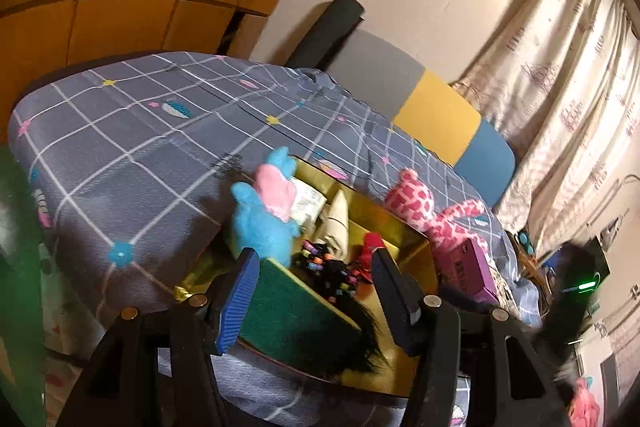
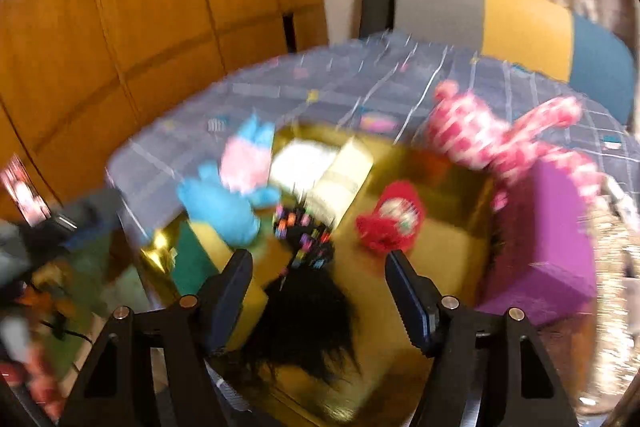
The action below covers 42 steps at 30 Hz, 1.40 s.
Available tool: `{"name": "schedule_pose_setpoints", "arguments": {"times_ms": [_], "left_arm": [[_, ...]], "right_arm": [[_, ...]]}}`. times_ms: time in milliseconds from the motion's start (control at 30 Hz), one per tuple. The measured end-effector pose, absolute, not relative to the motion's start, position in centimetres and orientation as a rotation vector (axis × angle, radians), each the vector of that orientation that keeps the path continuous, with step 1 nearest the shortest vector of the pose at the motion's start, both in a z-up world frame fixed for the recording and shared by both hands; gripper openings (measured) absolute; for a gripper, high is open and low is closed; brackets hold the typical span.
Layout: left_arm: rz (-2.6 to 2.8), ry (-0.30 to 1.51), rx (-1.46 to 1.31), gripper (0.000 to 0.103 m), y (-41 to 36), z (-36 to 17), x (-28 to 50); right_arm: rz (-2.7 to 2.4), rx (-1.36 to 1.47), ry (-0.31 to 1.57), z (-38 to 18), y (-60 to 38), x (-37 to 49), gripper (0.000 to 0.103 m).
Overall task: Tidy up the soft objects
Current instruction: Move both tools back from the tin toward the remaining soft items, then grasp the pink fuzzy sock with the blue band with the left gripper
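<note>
Checked bed (image 1: 120, 131), wide and flat. Gold box (image 1: 404, 231) on it, holding blue-pink plush (image 1: 264, 219), black furry toy (image 1: 360, 339), red plush (image 2: 390, 223). Pink spotted plush (image 1: 424, 207) just beside box. Left gripper (image 1: 312, 291), right gripper (image 2: 320, 291): jaws apart, empty.

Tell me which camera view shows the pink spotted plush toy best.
The left wrist view. There the pink spotted plush toy is sharp, lying on the bed beside the gold box. The right wrist view also shows the whole toy, but blurred.
</note>
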<state>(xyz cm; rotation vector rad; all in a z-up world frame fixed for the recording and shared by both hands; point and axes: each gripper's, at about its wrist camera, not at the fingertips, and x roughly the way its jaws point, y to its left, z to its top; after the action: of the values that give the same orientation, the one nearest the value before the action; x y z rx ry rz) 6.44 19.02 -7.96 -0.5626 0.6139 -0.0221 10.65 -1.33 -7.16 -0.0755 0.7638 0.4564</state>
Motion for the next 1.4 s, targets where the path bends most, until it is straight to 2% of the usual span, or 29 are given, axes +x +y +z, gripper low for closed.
{"name": "schedule_pose_setpoints", "arguments": {"times_ms": [233,433,633,700,900,1200,1400], "left_arm": [[-0.125,0.661,-0.520,0.059,15.3,-7.8,8.0],[-0.292,0.711,-0.451,0.059,9.8,-7.1,9.5],[-0.461,0.768,-0.400,0.061,4.5,-6.6,10.5],[-0.511,0.791,-0.383,0.066,2.5,-6.4,10.8],[-0.603,0.808,-0.339,0.069,-1.9,-4.6,11.7],[-0.658,0.852,-0.252,0.070,-9.9,-0.7,17.6],[-0.673,0.950,-0.185,0.070,-15.9,-0.8,23.2]], "right_arm": [[0.342,0.096,0.598,-1.9,-10.2,8.1,0.074],[0.149,0.198,0.534,-0.5,-19.6,7.0,0.075],[-0.033,0.307,0.596,-2.8,-28.3,6.4,0.075],[-0.075,0.326,0.621,-4.0,-30.3,6.5,0.075],[-0.157,0.392,0.674,-7.8,-35.3,7.1,0.075],[-0.173,0.398,0.613,-9.6,-38.8,9.8,0.075],[-0.188,0.368,0.581,-10.9,-39.9,11.6,0.075]]}}
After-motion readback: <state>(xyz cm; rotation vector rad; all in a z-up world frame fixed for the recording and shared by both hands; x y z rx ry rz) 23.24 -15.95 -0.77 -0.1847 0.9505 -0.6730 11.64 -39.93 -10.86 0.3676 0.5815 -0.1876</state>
